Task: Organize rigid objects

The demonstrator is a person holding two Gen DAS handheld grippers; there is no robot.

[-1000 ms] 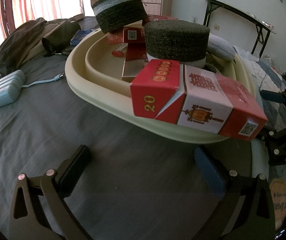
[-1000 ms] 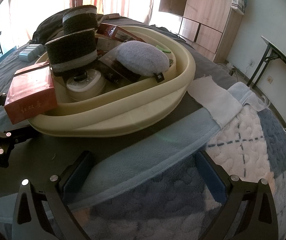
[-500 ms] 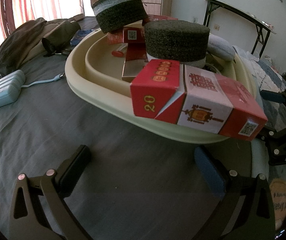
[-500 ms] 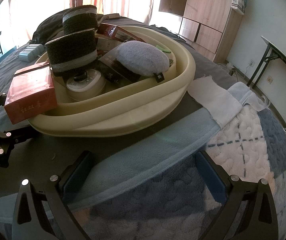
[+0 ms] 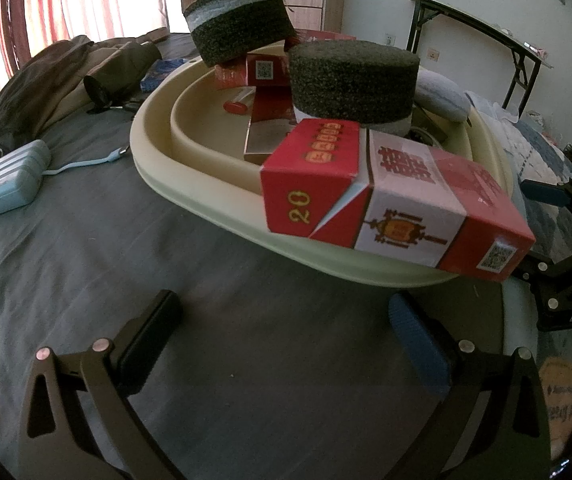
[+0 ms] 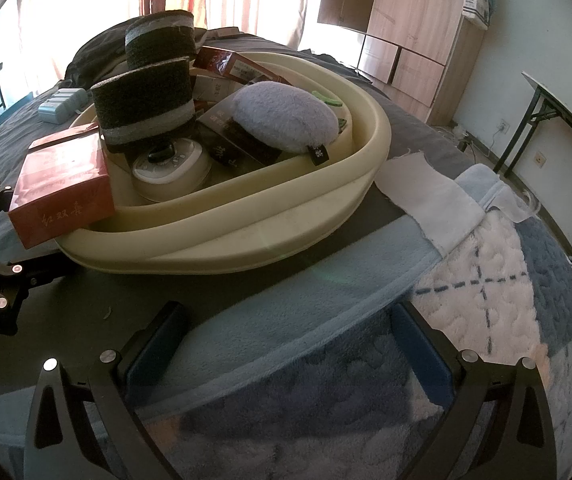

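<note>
A cream oval basin (image 5: 190, 184) (image 6: 310, 216) sits on a bed and holds rigid items. A red and white box (image 5: 390, 200) (image 6: 62, 188) lies across its near rim. Two dark foam cylinders (image 5: 352, 80) (image 5: 238, 36) stand in it, also in the right wrist view (image 6: 146, 104). More red boxes (image 5: 254, 72), a white round dial object (image 6: 170, 164) and a grey plush pad (image 6: 282, 116) lie inside. My left gripper (image 5: 286, 332) is open and empty over the grey sheet, short of the basin. My right gripper (image 6: 286, 340) is open and empty over the blue blanket.
A light blue power bank (image 5: 12, 184) with a cord lies on the sheet at left. A dark jacket (image 5: 58, 80) is heaped behind it. A white cloth (image 6: 426, 200) lies beside the basin. A folding table (image 5: 482, 24) and a wooden cabinet (image 6: 414, 24) stand beyond the bed.
</note>
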